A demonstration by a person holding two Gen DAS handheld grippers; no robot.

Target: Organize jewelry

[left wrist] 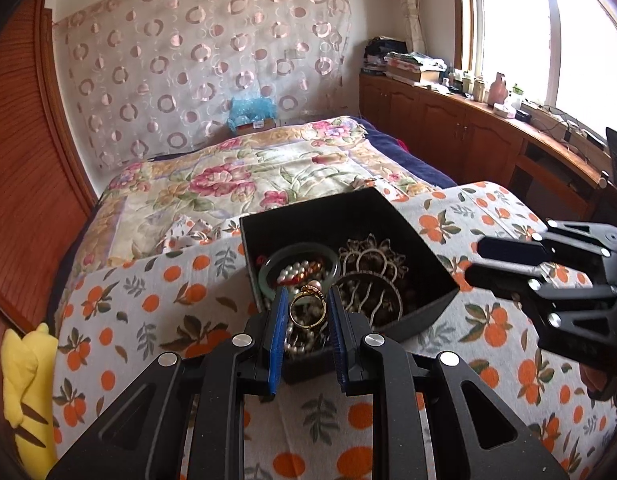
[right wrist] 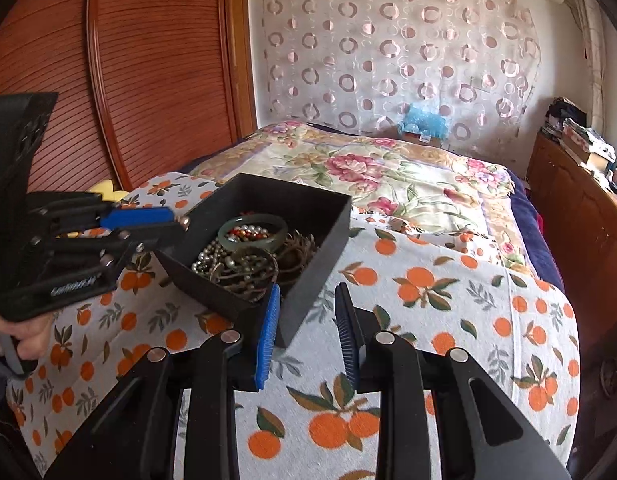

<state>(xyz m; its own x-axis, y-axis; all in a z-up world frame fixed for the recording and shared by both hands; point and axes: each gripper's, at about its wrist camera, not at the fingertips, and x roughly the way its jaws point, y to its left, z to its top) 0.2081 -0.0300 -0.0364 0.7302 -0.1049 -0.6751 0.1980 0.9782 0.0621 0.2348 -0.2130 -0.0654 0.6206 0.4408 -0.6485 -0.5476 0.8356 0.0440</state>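
A black open box (left wrist: 424,272) full of jewelry sits on an orange-print cloth (left wrist: 148,304); it also shows in the right wrist view (right wrist: 308,216). Inside are a green bangle (left wrist: 268,280), pearl beads and metal hair combs (left wrist: 372,268). My left gripper (left wrist: 307,308) is shut on a gold ring (left wrist: 306,312) with a pearl top, held just above the box's near edge. In the right wrist view the left gripper (right wrist: 176,226) shows at the box's left side. My right gripper (right wrist: 308,304) is open and empty, at the box's near right corner.
The cloth lies over a bed with a floral quilt (left wrist: 236,176). A yellow plush toy (left wrist: 24,392) sits at the bed's left edge. A wooden headboard (right wrist: 148,60) stands on the left, and a wooden cabinet (left wrist: 468,128) with clutter runs under the window.
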